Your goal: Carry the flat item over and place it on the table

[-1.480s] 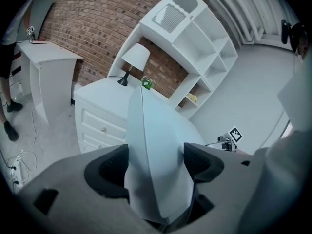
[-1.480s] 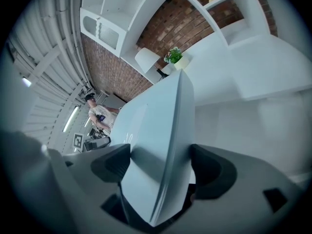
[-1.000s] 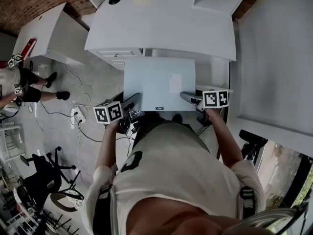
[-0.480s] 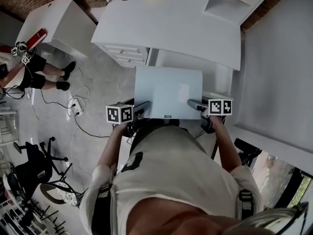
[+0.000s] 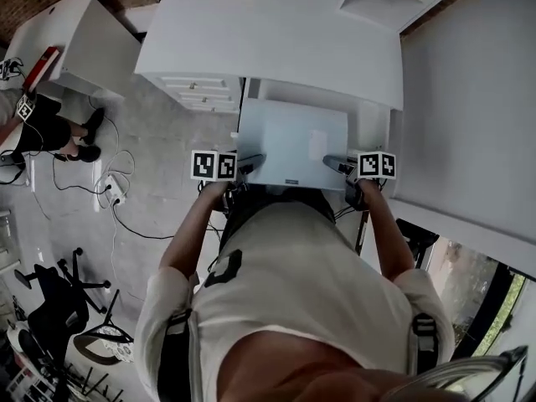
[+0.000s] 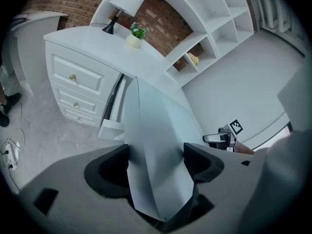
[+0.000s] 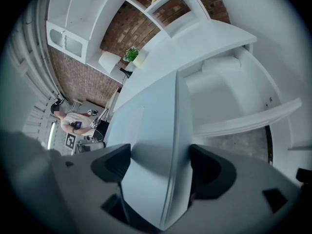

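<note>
A flat pale blue-grey panel (image 5: pixel 291 142) is held level between both grippers in front of the person's chest. My left gripper (image 5: pixel 248 164) is shut on its left edge (image 6: pixel 156 145). My right gripper (image 5: pixel 335 164) is shut on the right edge (image 7: pixel 161 165). The panel's far edge reaches the front edge of the white table (image 5: pixel 268 36), over the open knee space. In the left gripper view the right gripper (image 6: pixel 222 139) shows across the panel.
A white drawer unit (image 5: pixel 194 90) stands under the table's left part. A lamp (image 6: pixel 122 6) and a small potted plant (image 6: pixel 134 35) stand on the table, with white shelves (image 6: pixel 219 18) behind. Cables (image 5: pixel 117 195) lie on the floor at left, where another person (image 5: pixel 33 128) stands.
The panel and both grippers have moved forward toward the white table; its far edge now reaches the table's front. Both grippers keep their hold.
</note>
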